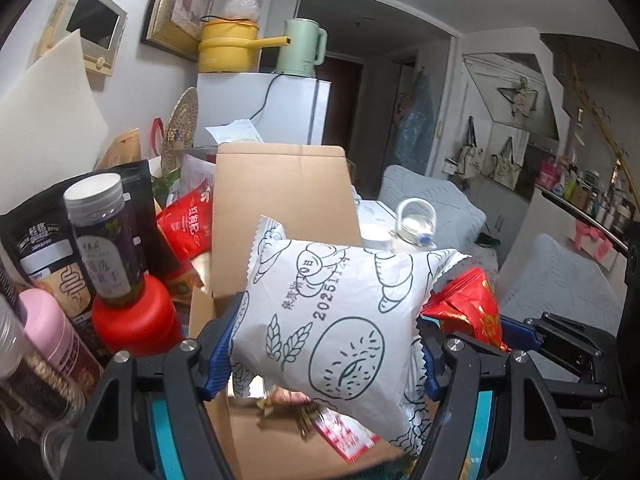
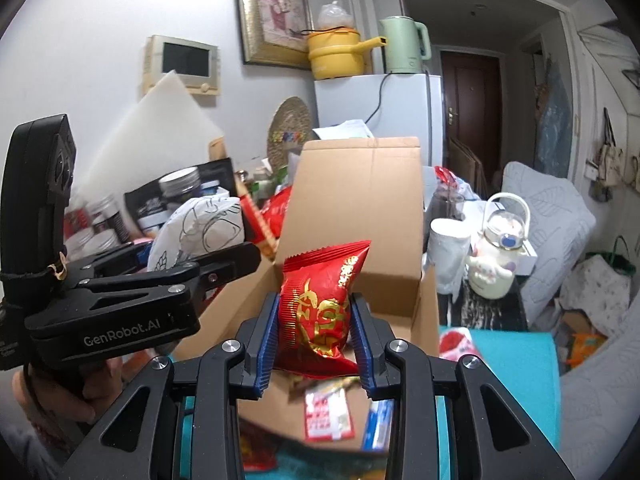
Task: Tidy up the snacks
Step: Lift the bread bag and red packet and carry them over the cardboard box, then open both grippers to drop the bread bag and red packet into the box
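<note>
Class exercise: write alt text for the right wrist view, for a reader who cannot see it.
The right gripper holds a red snack packet with gold lettering between its blue-padded jaws, above an open cardboard box with a few packets inside. To its left, the left gripper holds a white snack bag printed with line drawings; cluttered jars and a white fridge stand behind.

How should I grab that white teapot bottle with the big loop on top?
Take the white teapot-shaped bottle by its loop handle, coming down from above. It stands upright with the handle arching clear over the lid, while its round, smooth belly looks too wide and slippery for a gripper. A white cup crowds its left side, so a sideways approach seems awkward.
</note>
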Demonstrator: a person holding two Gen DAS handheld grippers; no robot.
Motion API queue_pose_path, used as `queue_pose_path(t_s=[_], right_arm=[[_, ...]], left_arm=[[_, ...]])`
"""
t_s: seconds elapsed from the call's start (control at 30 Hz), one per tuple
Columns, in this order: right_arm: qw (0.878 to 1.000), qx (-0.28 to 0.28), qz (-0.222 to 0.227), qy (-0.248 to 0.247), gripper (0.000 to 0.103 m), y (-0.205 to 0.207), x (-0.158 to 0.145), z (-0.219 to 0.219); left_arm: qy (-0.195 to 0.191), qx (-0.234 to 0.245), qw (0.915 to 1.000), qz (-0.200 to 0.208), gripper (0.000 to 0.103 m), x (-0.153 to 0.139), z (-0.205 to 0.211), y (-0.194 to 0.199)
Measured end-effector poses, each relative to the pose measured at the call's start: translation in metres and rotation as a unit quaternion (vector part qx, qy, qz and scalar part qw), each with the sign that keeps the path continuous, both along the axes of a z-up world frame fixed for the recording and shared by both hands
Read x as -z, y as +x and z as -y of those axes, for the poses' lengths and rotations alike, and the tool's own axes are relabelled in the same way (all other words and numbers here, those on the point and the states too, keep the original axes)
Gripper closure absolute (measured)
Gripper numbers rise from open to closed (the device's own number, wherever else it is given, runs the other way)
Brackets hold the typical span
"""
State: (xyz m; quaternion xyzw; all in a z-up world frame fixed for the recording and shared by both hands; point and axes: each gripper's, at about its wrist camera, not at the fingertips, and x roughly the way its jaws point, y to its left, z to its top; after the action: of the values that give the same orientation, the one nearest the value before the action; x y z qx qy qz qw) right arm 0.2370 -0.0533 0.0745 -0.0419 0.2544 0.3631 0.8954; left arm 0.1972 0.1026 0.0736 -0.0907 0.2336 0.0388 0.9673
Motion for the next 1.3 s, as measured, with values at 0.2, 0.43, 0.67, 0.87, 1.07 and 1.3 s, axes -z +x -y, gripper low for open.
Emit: queue_pose_path(t_s=[0.2, 0.43, 0.67, 0.87, 1.07, 1.3], right_arm=[[1.0, 0.021, -0.012, 0.007, 0.069, 0.038, 0.008, -0.015], [1.0, 0.013, -0.026, 0.005, 0.069, 0.068, 0.022, -0.038], [0.999, 0.031, -0.033, -0.015, 0.069, 0.079, 0.041, -0.048], [0.997, 0.038, -0.054, -0.044, 0.069, 0.089, 0.059, -0.05], [0.993, 0.046, -0.087, -0.061, 0.069, 0.103, 0.078, -0.05], [0.988, 0.05, -0.12, -0.077, 0.069, 0.114, 0.096, -0.053]], left_arm=[[0.01, -0.028, 0.9995, -0.006, 0.032, 0.006, -0.019, 0.038], [0.018, -0.057, 0.9977, -0.032, 0.032, 0.025, -0.035, 0.066], [0.028, -0.065, 0.9944, -0.078, 0.032, 0.051, -0.044, 0.088], [0.03, -0.06, 0.9909, -0.116, 0.032, 0.071, -0.045, 0.103], [0.041, -0.055, 0.9868, -0.147, 0.032, 0.084, -0.041, 0.114], [0.05, -0.049, 0.9804, -0.184, 0.032, 0.104, -0.036, 0.126]])
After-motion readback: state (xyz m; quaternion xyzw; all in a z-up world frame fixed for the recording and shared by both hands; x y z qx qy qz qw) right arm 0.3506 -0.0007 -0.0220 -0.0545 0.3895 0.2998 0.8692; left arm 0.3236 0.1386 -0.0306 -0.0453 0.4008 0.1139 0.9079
